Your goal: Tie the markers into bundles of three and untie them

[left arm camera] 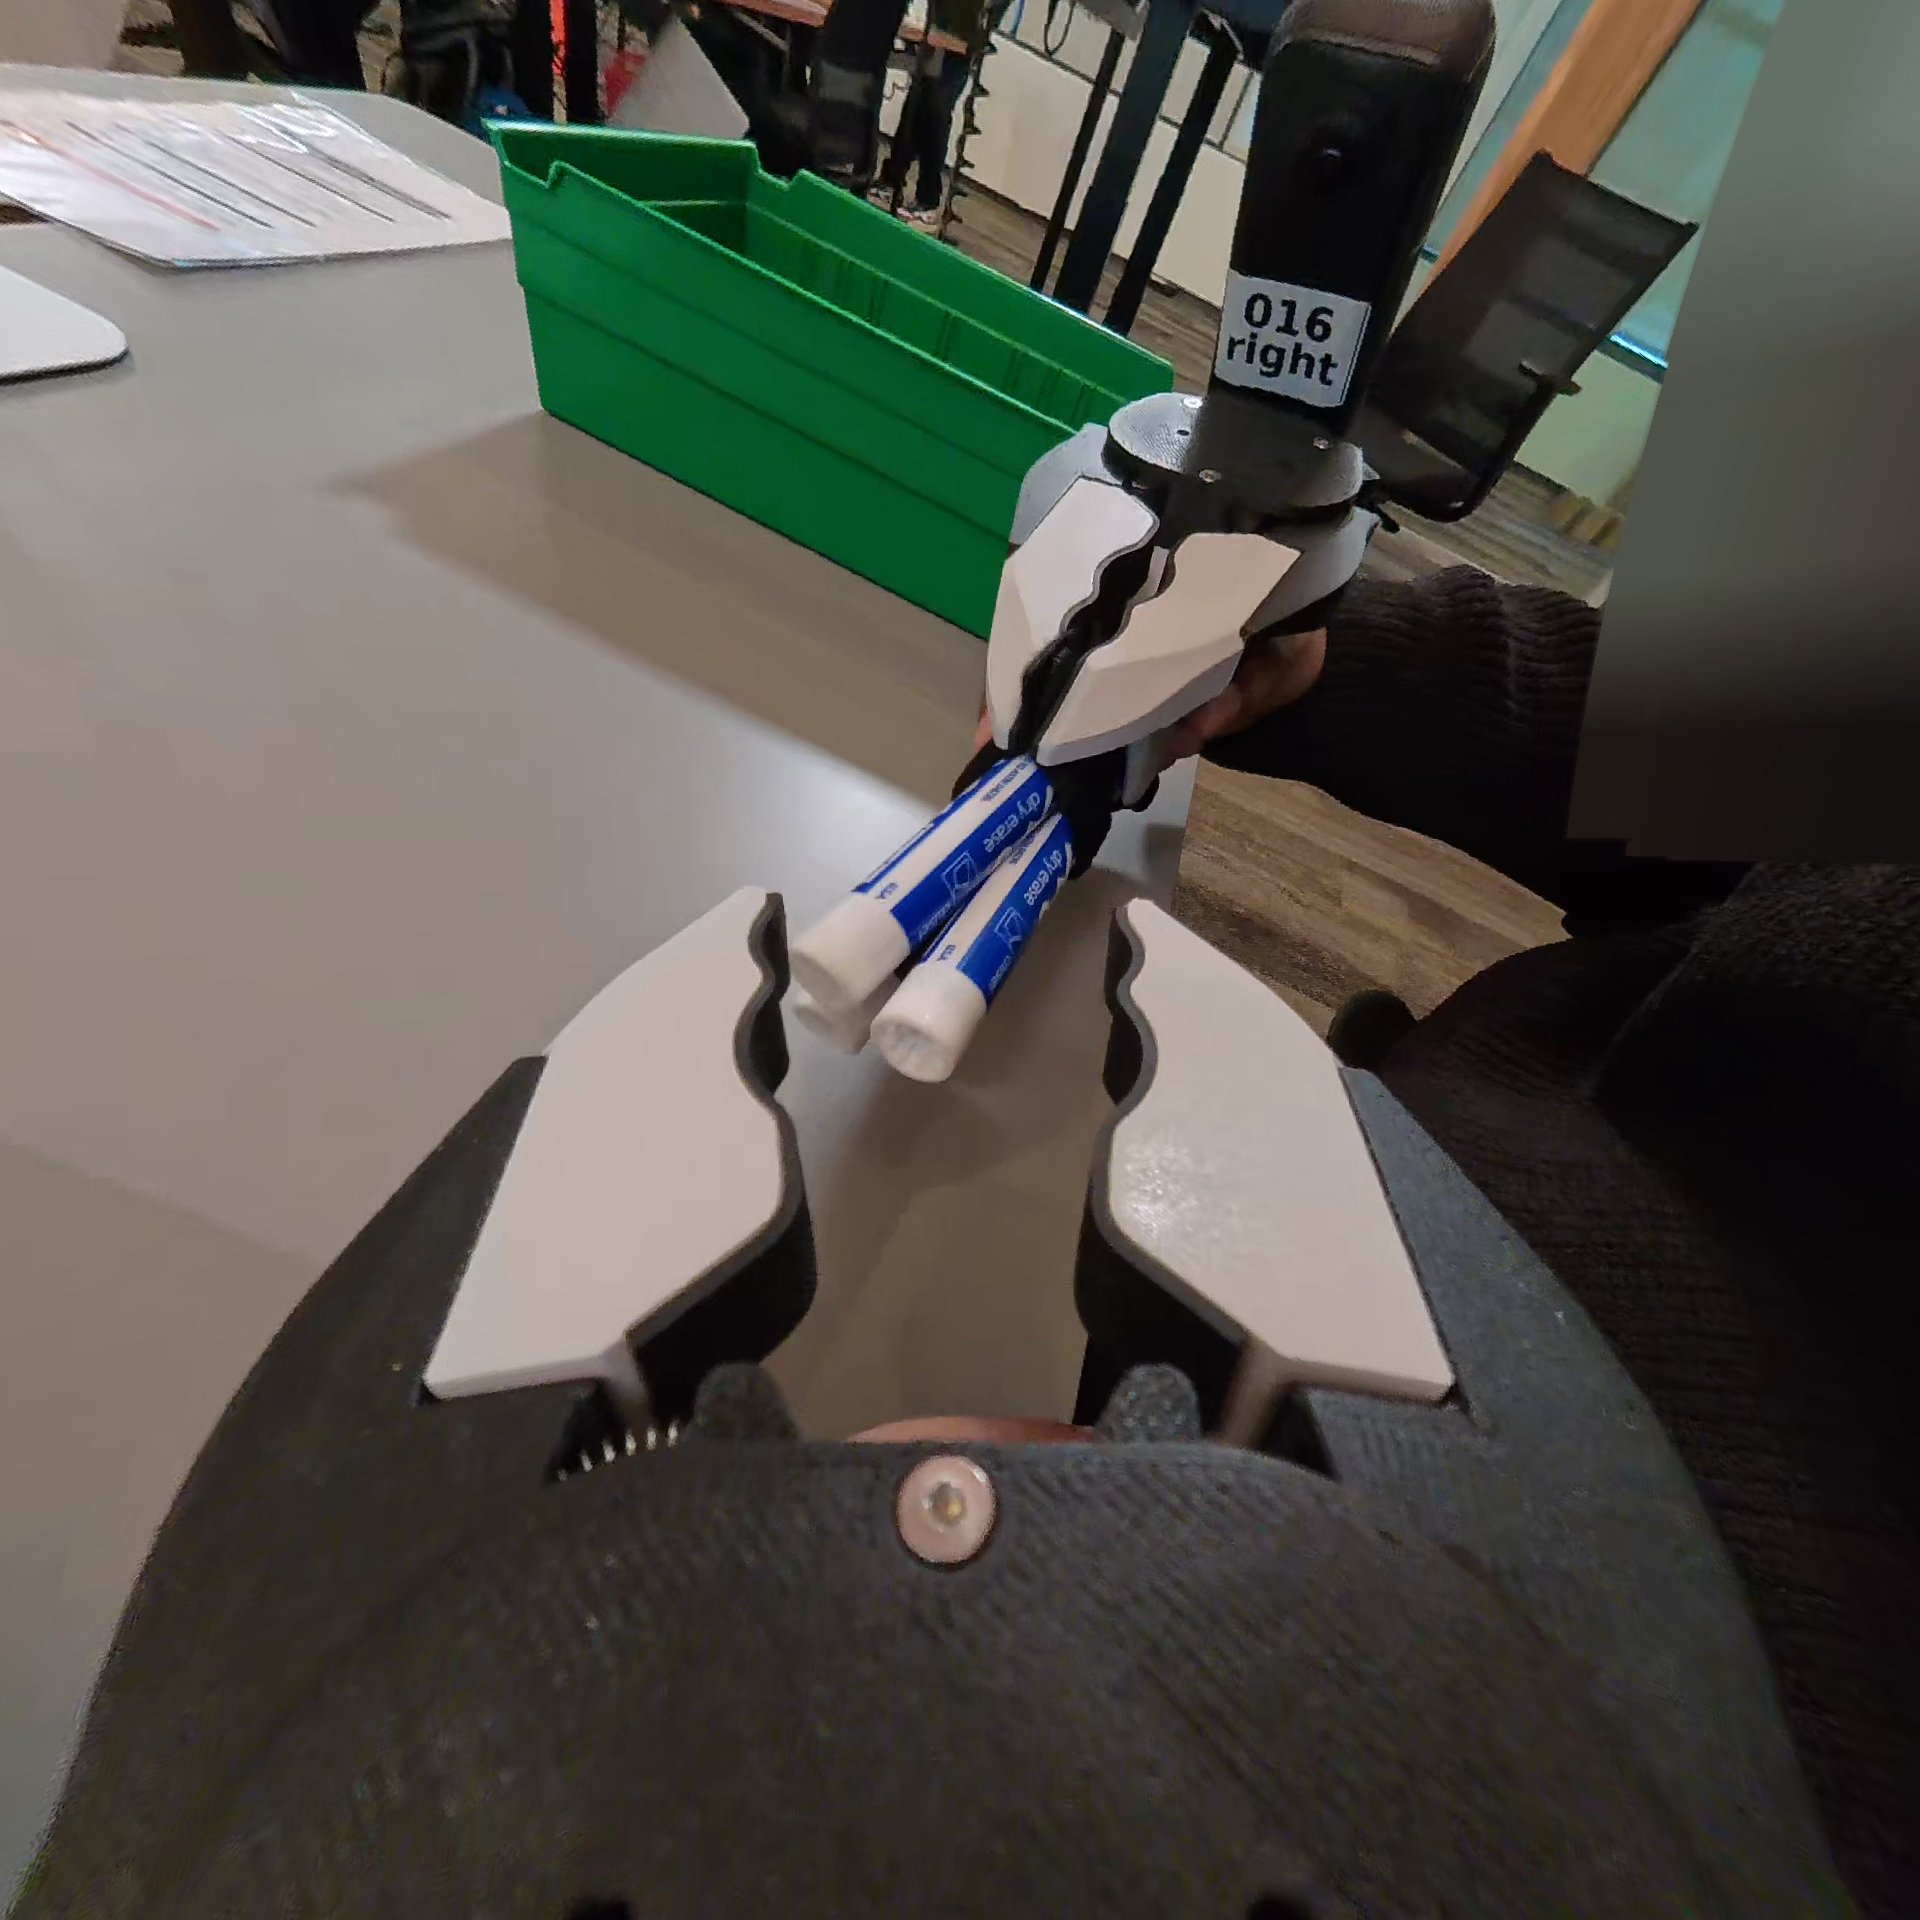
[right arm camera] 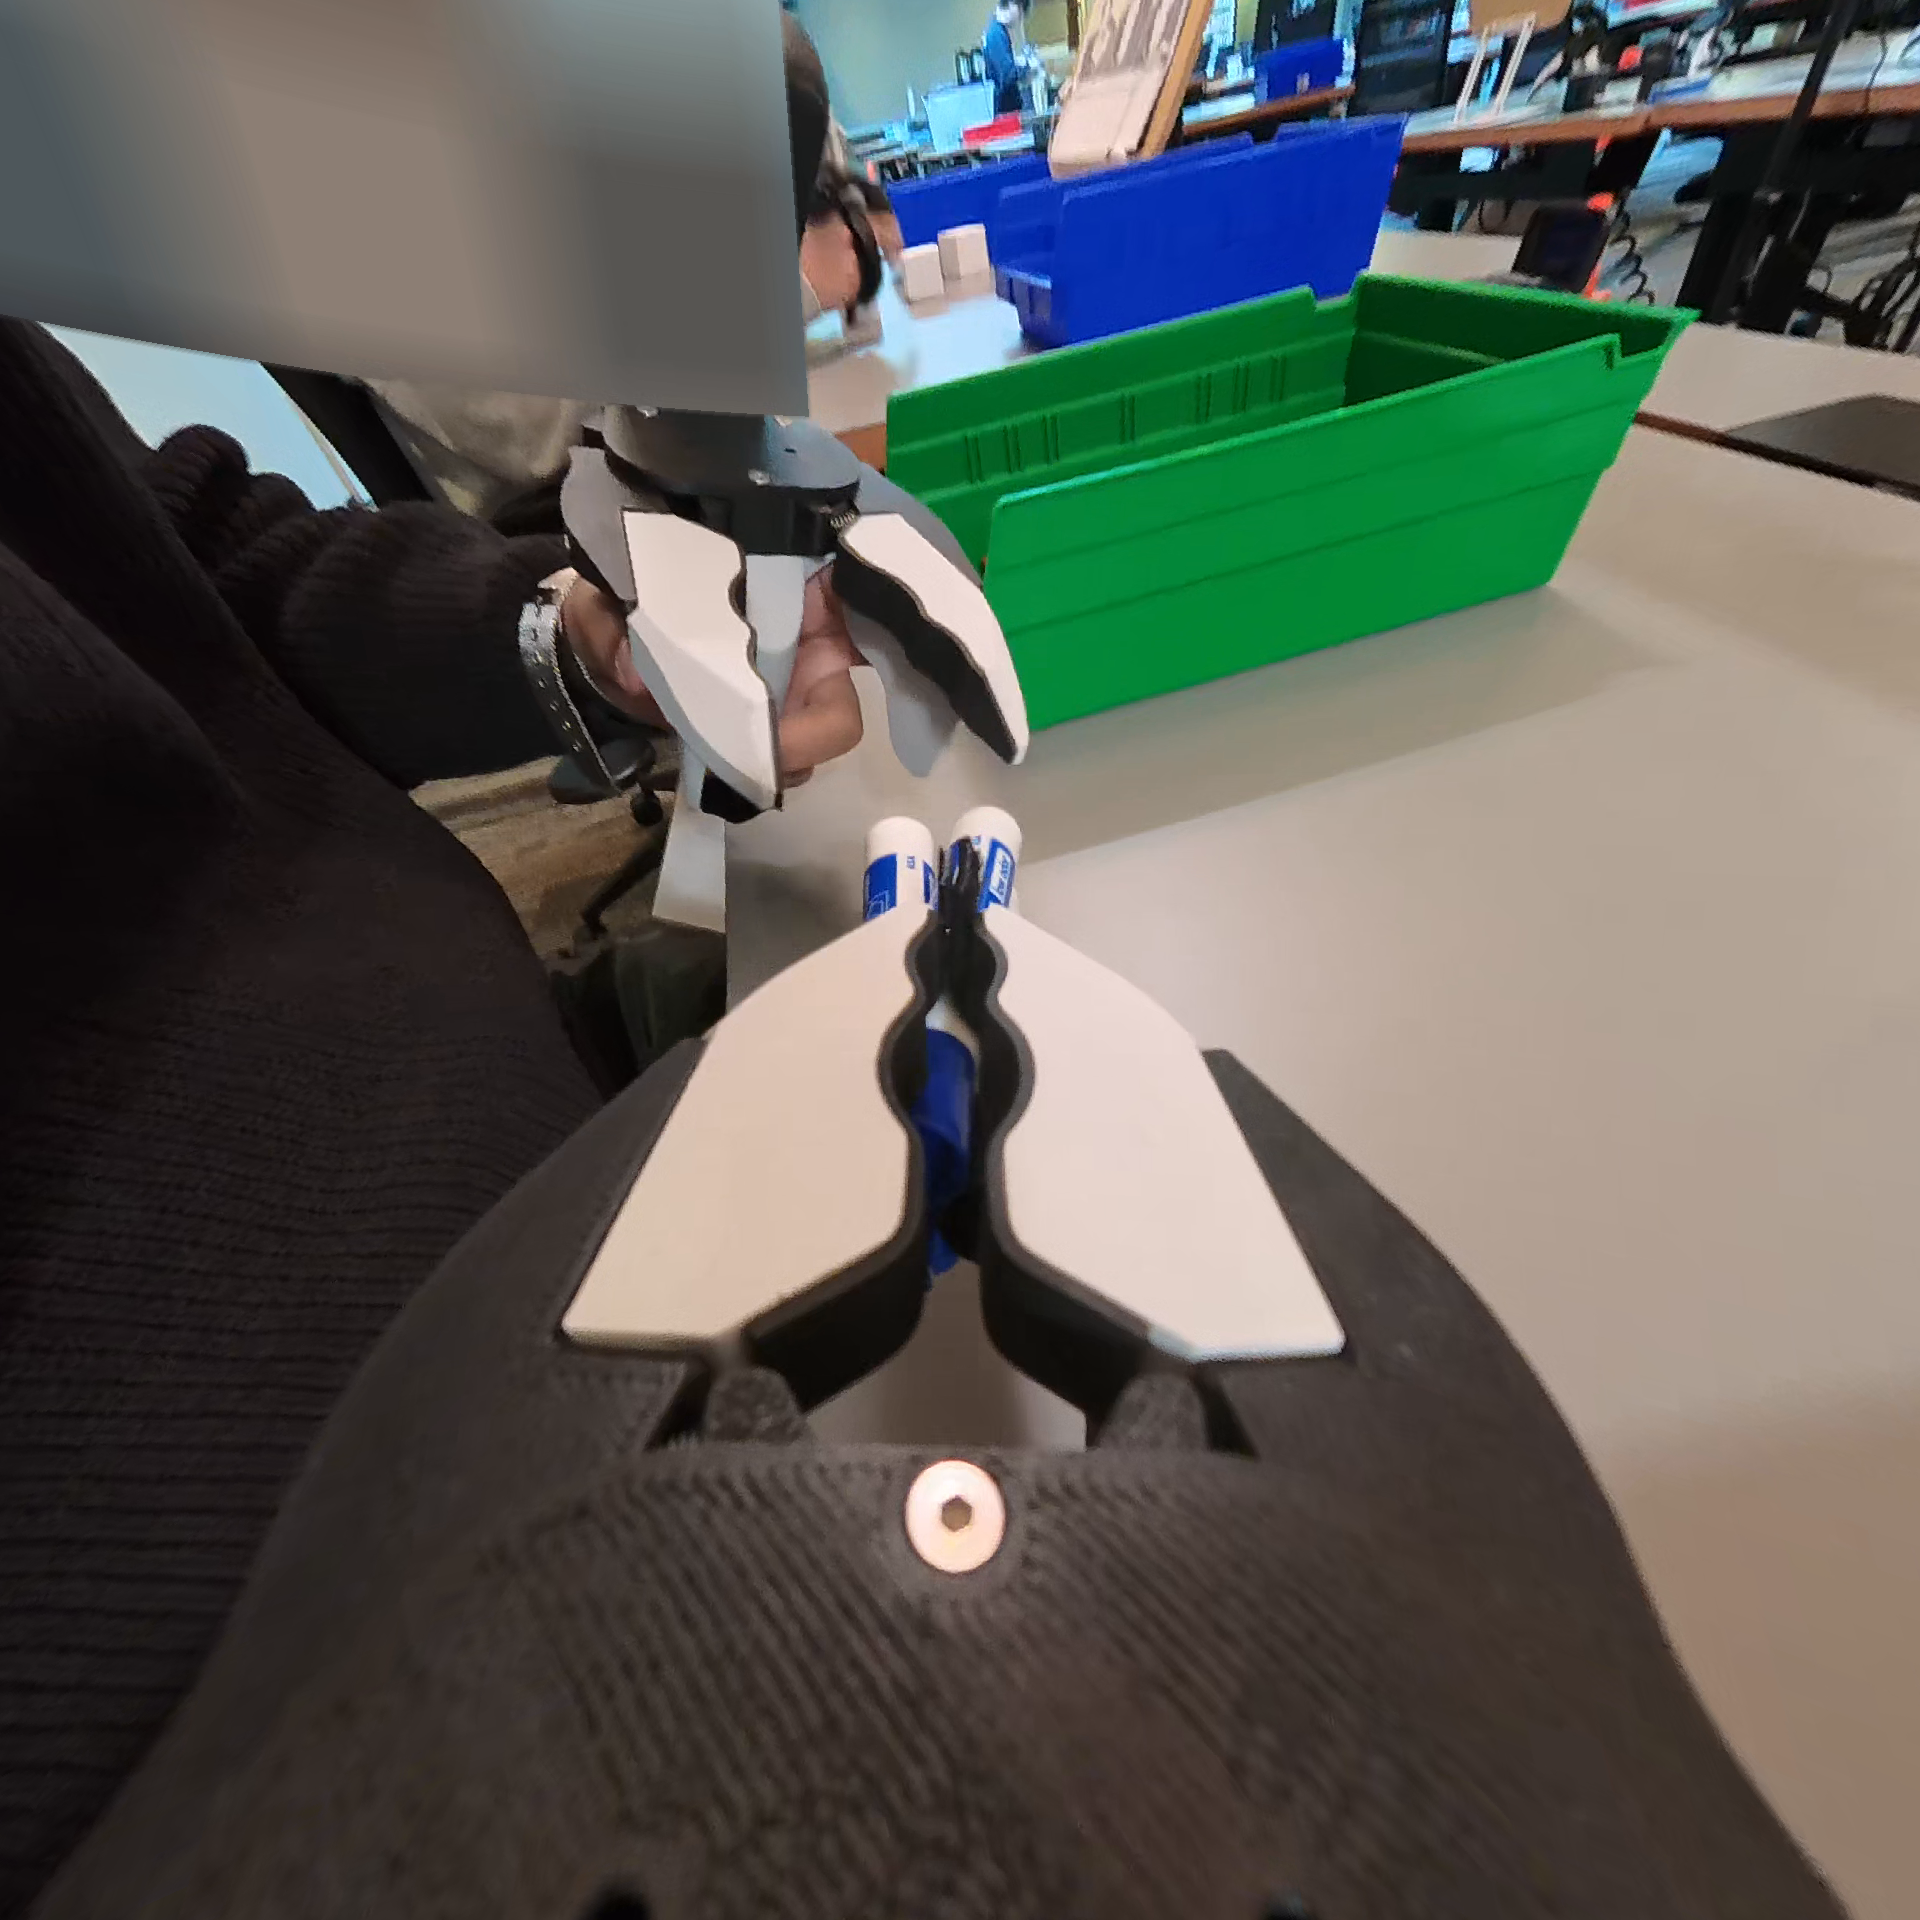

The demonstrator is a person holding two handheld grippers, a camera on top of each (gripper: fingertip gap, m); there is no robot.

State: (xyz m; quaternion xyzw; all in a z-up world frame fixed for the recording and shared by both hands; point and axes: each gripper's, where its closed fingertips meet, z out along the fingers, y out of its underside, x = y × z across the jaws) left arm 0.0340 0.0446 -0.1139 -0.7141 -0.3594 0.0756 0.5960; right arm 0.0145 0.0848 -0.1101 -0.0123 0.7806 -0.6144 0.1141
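Note:
A bundle of blue-and-white marker pens is held in my right gripper, which is shut on them, white ends pointing toward my left gripper. In the right wrist view the right gripper clamps the pens, and something black sits between their ends. My left gripper is open and empty, its fingertips on either side of the pens' white ends, not touching them. It also shows open in the right wrist view. Both grippers hang over the grey table near its edge.
An empty green bin stands on the table beyond the grippers; it also shows in the right wrist view. Blue bins stand farther back. Papers lie at the far left. A person's dark sleeve is on the right. The gap from one gripper's tips to the other's is roughly 6 centimeters.

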